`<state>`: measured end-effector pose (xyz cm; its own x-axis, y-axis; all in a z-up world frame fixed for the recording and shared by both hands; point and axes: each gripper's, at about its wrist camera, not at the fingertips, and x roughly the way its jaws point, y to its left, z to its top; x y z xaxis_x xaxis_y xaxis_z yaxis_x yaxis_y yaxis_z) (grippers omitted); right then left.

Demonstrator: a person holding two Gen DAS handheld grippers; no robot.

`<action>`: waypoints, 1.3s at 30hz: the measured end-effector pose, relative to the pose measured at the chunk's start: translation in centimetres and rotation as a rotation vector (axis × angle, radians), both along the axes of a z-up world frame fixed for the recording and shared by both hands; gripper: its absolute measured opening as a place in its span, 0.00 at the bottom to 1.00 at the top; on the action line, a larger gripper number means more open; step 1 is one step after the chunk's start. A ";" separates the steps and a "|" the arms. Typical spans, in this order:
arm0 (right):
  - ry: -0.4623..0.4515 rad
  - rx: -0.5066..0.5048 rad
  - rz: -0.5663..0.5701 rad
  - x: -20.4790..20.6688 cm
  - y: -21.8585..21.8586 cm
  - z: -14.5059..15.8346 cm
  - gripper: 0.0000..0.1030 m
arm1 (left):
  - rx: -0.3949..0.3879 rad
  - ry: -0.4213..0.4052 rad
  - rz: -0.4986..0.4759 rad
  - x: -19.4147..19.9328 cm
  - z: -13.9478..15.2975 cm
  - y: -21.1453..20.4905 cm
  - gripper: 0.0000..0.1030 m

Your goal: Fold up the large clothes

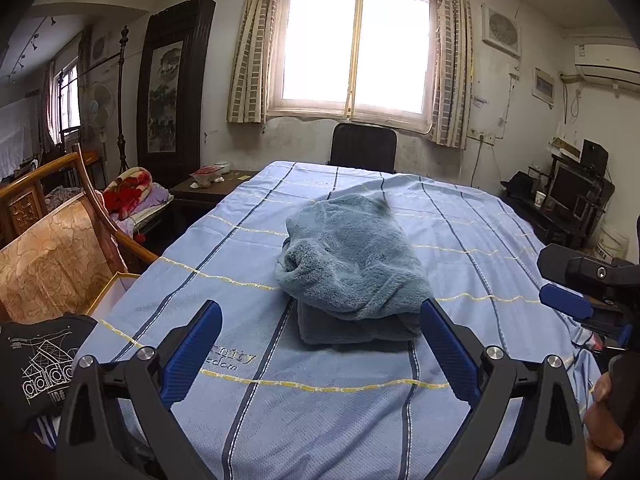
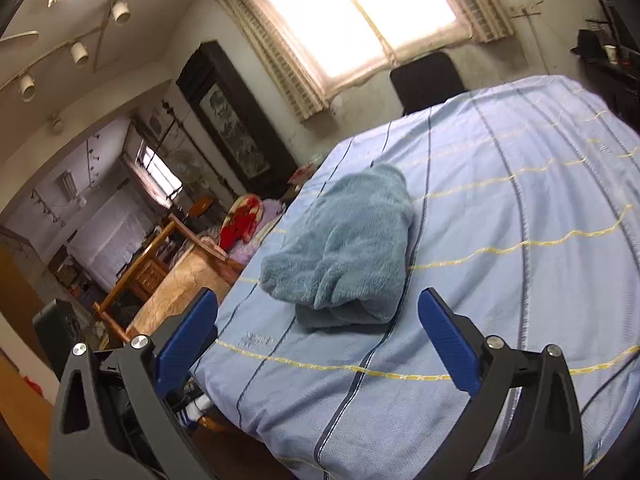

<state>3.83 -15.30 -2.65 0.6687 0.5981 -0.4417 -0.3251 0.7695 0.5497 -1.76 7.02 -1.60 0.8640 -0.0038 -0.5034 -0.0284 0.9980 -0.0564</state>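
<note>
A blue-grey fleece garment point(image 1: 352, 264) lies folded in a thick bundle on the light blue striped sheet point(image 1: 312, 412), near the middle of the surface. It also shows in the right wrist view point(image 2: 348, 248). My left gripper point(image 1: 320, 340) is open and empty, held just short of the bundle's near edge. My right gripper point(image 2: 318, 332) is open and empty, also near the bundle's front edge, tilted to the left. The right gripper shows in the left wrist view at the right edge point(image 1: 576, 292).
A black printed garment point(image 1: 40, 364) lies at the left edge of the sheet. A wooden chair point(image 1: 52, 264) stands to the left. A black chair point(image 1: 362, 148) stands at the far end under the window. A desk with equipment point(image 1: 568, 196) is at the right.
</note>
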 end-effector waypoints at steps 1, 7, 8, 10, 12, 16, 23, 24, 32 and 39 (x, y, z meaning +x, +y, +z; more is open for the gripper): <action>0.005 -0.017 -0.002 0.2 0.3 -0.1 0.95 | 0.004 0.004 0.002 0.2 -0.2 0.0 0.96; -0.134 -0.305 -0.088 0.5 3.9 2.2 0.95 | 0.046 0.002 0.028 1.2 -0.2 0.0 0.96; -0.154 -0.325 -0.092 0.7 4.3 2.5 0.95 | 0.053 -0.002 0.038 1.4 0.1 0.1 0.96; -0.200 -0.371 -0.105 1.0 5.2 3.7 0.95 | 0.060 -0.002 0.059 1.8 0.7 0.3 0.96; -0.225 -0.401 -0.110 1.3 5.7 4.5 0.95 | 0.064 -0.009 0.080 2.1 1.2 0.5 0.96; -0.197 -0.386 -0.145 2.4 5.0 3.1 0.95 | 0.081 0.006 0.099 2.7 1.1 0.2 0.96; -0.011 -0.325 -0.091 5.4 4.2 -1.6 0.95 | 0.099 0.039 0.077 3.0 -0.6 -0.7 0.96; -0.010 -0.326 -0.088 5.3 4.2 -1.7 0.95 | 0.102 0.042 0.074 3.0 -0.8 -0.7 0.96; -0.054 -0.361 -0.102 3.6 4.6 -1.1 0.95 | 0.096 0.038 0.074 2.6 -0.9 -0.3 0.96; -0.058 -0.365 -0.085 3.1 4.8 -1.1 0.95 | 0.079 0.049 0.087 2.7 -0.9 0.1 0.96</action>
<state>6.95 -10.55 -3.70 0.7393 0.3495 -0.5755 -0.2739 0.9369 0.2172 0.98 7.11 -2.49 0.8338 0.1116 -0.5407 -0.1162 0.9929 0.0258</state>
